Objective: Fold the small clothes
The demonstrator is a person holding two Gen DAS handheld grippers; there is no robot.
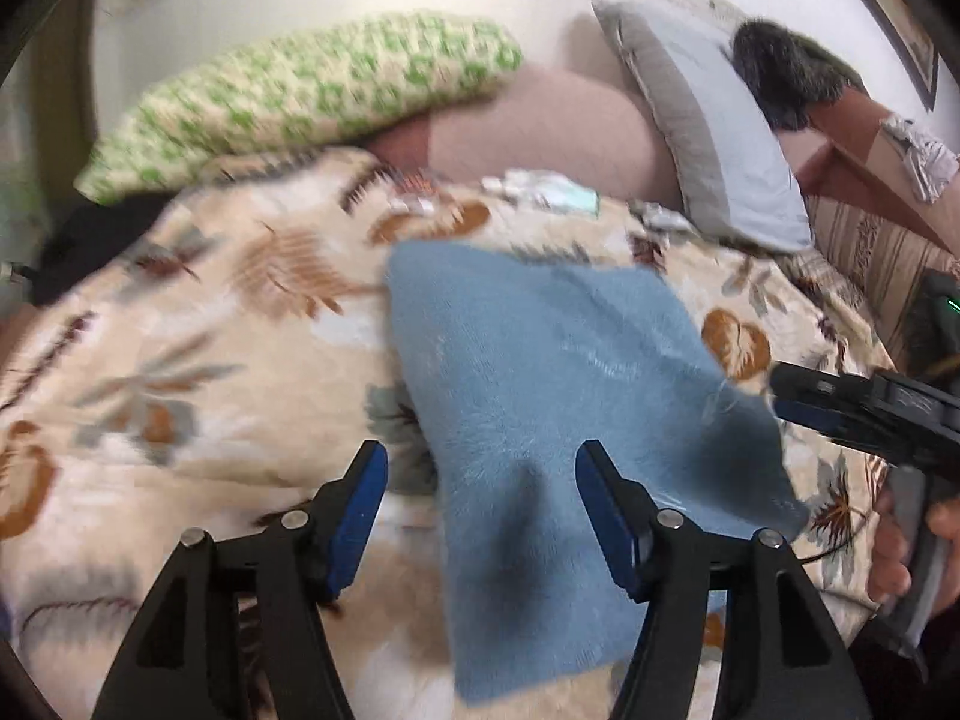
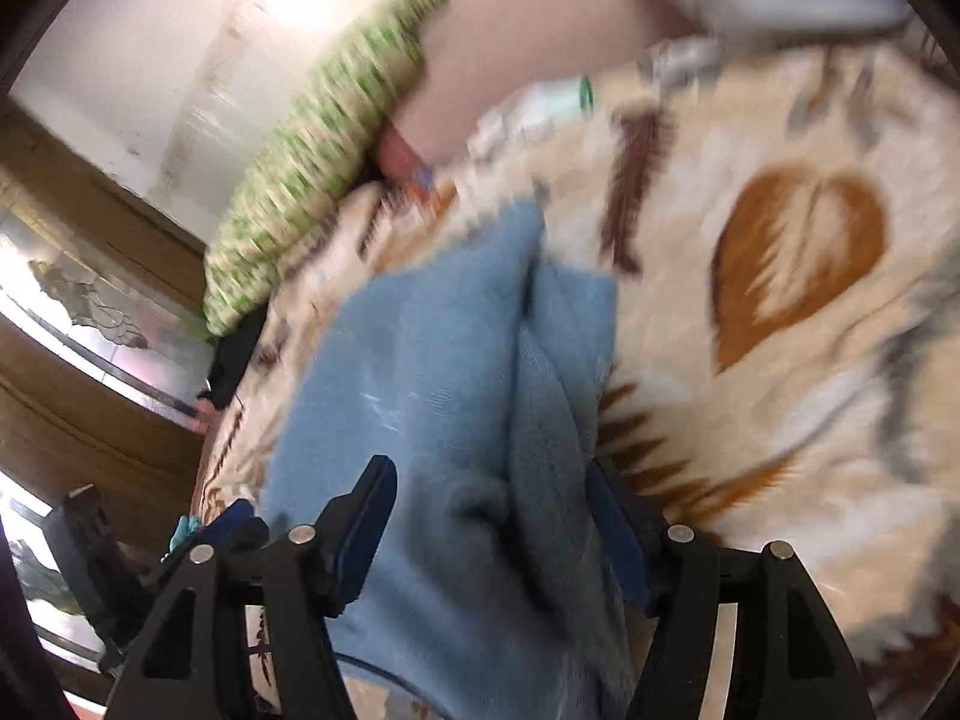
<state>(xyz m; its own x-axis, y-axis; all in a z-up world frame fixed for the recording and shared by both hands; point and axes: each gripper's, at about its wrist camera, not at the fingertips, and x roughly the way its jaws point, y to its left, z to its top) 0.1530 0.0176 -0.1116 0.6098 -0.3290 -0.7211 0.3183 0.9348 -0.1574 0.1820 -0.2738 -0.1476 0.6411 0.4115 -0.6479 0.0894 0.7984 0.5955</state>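
Note:
A small blue fleece cloth (image 1: 540, 372) lies on a cream leaf-print blanket (image 1: 180, 360). My left gripper (image 1: 480, 462) is open just above the cloth's near left part, its jaws wide apart and holding nothing. My right gripper (image 1: 780, 393) comes in from the right at the cloth's right edge; whether it is pinching the edge is unclear there. In the right wrist view the cloth (image 2: 420, 372) is bunched and folded between the spread fingers of the right gripper (image 2: 492, 498), which stands open. The view is blurred.
A green-and-white pillow (image 1: 312, 96), a pink bolster (image 1: 540, 126) and a grey pillow (image 1: 714, 132) lie along the wall at the back. Small packets (image 1: 540, 189) lie on the blanket beyond the cloth. The person's hand (image 1: 906, 546) holds the right gripper's handle.

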